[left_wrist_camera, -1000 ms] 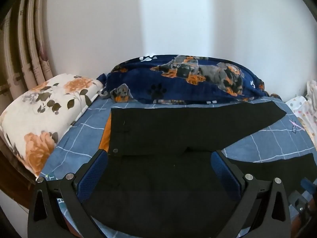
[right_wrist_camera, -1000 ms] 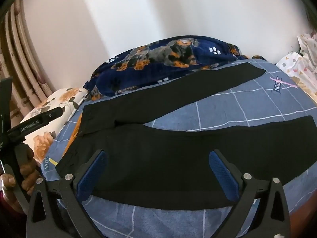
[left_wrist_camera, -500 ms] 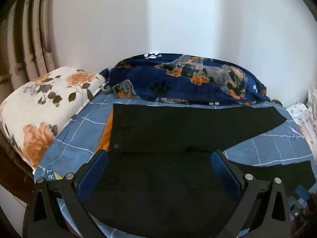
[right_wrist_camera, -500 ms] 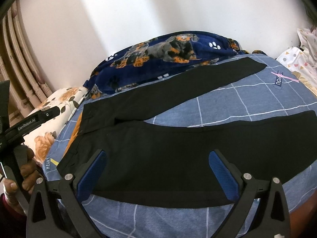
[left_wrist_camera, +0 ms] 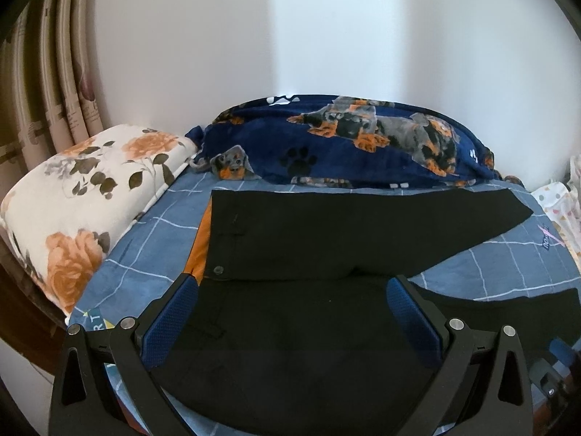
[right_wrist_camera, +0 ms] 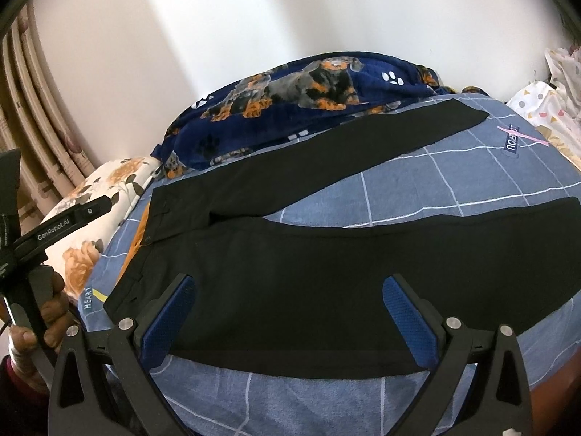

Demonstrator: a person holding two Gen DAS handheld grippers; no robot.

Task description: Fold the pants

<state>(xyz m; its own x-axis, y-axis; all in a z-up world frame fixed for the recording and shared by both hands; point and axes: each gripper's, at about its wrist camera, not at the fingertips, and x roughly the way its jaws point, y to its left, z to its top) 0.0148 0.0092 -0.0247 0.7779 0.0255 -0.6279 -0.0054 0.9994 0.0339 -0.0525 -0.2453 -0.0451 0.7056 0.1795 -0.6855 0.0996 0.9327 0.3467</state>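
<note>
Pants: black, flat on bed, legs splayed right. Left gripper, right gripper: fingers spread, empty, hovering near. Step: pre-fold. Next: likely pinch near leg, lay over far leg.

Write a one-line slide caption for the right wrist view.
Open right gripper above black pants spread legs apart on a blue checked bed; left gripper at the side.

You have one pants, one blanket, one pillow and two grippers.
</note>
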